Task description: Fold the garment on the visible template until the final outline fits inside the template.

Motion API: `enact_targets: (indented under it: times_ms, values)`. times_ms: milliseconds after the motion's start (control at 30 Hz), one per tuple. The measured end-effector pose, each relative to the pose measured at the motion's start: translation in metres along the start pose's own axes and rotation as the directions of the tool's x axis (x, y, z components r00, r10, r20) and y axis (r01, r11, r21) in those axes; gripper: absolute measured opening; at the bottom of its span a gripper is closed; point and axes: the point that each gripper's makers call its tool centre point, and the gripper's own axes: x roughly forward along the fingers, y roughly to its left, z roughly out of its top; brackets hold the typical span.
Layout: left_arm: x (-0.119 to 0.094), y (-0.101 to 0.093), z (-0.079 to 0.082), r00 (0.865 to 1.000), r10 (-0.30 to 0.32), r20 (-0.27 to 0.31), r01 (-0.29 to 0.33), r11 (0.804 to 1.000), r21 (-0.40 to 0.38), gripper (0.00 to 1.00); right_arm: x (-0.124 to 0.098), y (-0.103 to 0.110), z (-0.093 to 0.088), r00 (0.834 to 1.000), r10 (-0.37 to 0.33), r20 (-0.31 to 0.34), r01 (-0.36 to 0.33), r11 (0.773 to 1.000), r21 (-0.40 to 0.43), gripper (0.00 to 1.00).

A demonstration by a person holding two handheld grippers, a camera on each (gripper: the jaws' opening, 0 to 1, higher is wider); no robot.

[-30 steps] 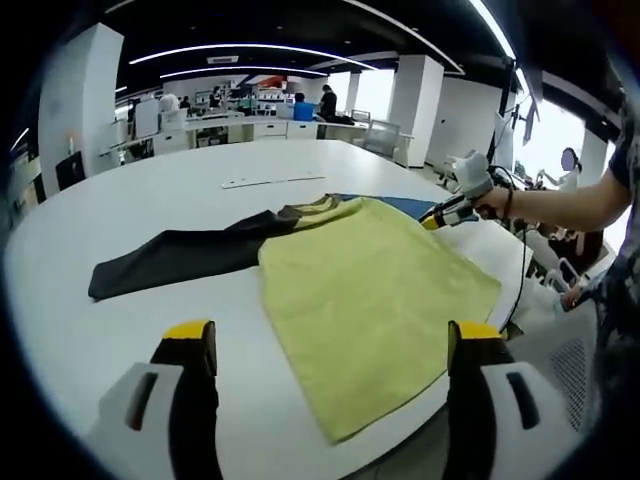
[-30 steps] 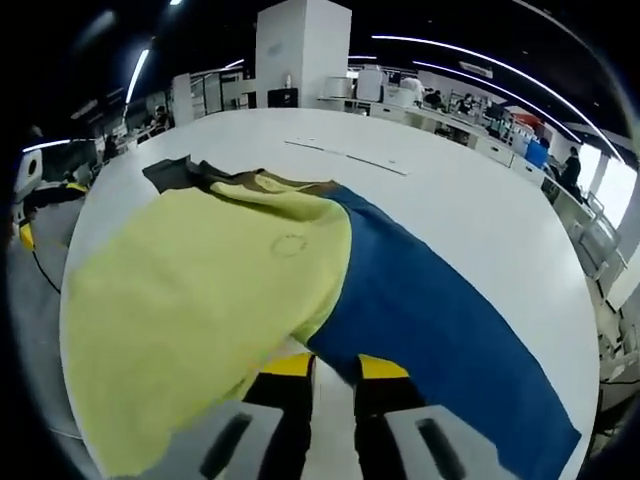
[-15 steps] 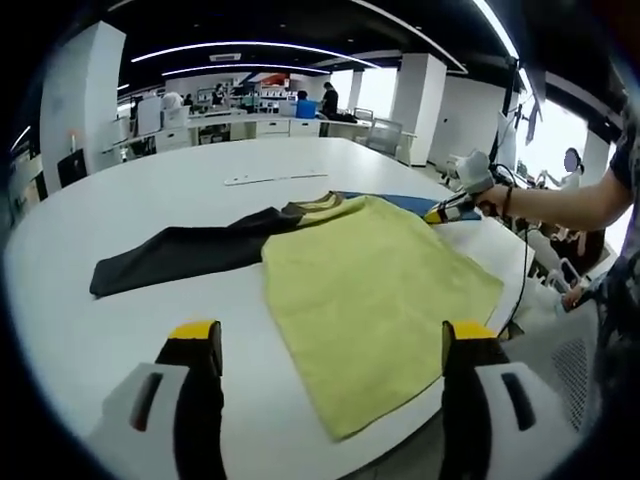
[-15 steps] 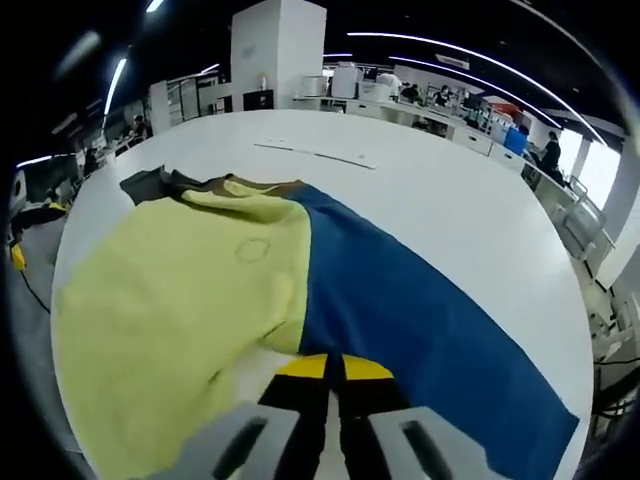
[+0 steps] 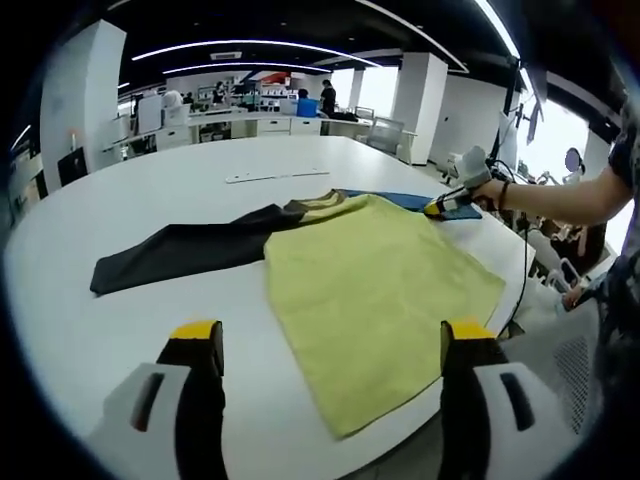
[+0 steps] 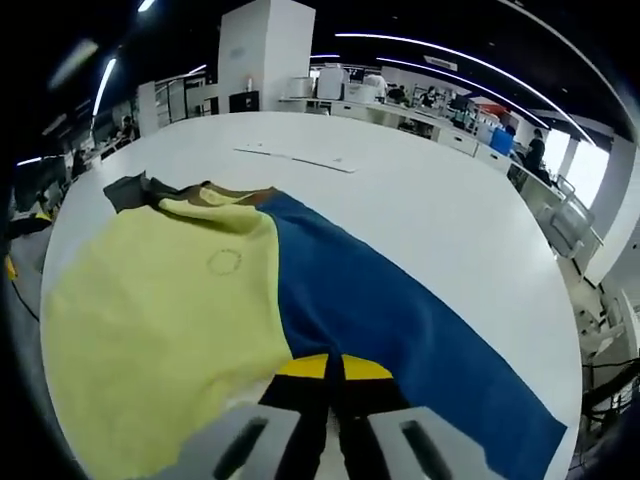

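Left gripper view: the garment [image 5: 370,300] is laid flat on a white round table [image 5: 120,210]. At the left, a dark sleeve [image 5: 180,250] is extended across the tabletop. To its right, the yellow body panel [image 5: 380,290] is spread toward the near table edge, with a striped collar [image 5: 320,205] at its far end. Farther right, a strip of the blue sleeve [image 5: 400,200] is seen beyond the yellow panel. The left gripper [image 5: 330,350] is held above the near table edge, jaws spread wide, nothing between them. At the far right, the right gripper [image 5: 445,207] is held by a person's hand [image 5: 490,195], its tip at the blue sleeve. A thin white strip [image 5: 270,178] is laid on the far tabletop.

Right gripper view: the yellow body panel [image 6: 160,330] is seen at the left, with a faint round emblem [image 6: 222,262] on it and the collar [image 6: 200,195] at its far end. The blue sleeve [image 6: 400,330] is extended to the right and near side. The right gripper [image 6: 333,368] is closed tight, jaws together on the near edge of the blue sleeve. Desks and white pillars are visible in the background.
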Motion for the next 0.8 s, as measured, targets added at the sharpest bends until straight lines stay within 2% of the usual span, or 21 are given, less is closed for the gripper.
enact_targets:
  times_ms: [267, 367, 500, 633, 733, 800]
  values:
    - [-0.001, -0.002, -0.002, 1.0, -0.004, -0.007, 0.004, 1.0, 0.003, 0.86, 0.0, -0.001, 0.002, 1.0, -0.014, 0.004, 0.014, 1.0, -0.011, 0.0]
    - [-0.001, -0.002, -0.002, 1.0, -0.006, -0.006, 0.006, 1.0, 0.003, 0.86, -0.004, 0.0, 0.003, 1.0, -0.021, 0.011, 0.021, 1.0, 0.015, 0.01]
    - [0.0, -0.002, -0.001, 1.0, -0.006, -0.006, 0.006, 1.0, 0.004, 0.86, -0.013, 0.003, 0.005, 0.999, -0.025, 0.029, 0.022, 0.995, 0.098, 0.08]
    - [0.001, -0.004, -0.003, 1.0, -0.01, -0.013, 0.01, 1.0, 0.007, 0.86, -0.017, 0.014, 0.001, 1.0, 0.008, 0.012, -0.01, 0.984, 0.177, 0.08]
    - [0.001, -0.005, -0.003, 1.0, -0.015, -0.016, 0.016, 1.0, 0.01, 0.85, -0.013, 0.028, 0.0, 0.998, 0.068, 0.004, -0.066, 0.965, 0.253, 0.08]
    - [0.002, -0.006, -0.003, 1.0, -0.017, -0.018, 0.018, 1.0, 0.013, 0.85, -0.009, 0.031, -0.002, 0.997, 0.078, -0.008, -0.073, 0.96, 0.27, 0.08]
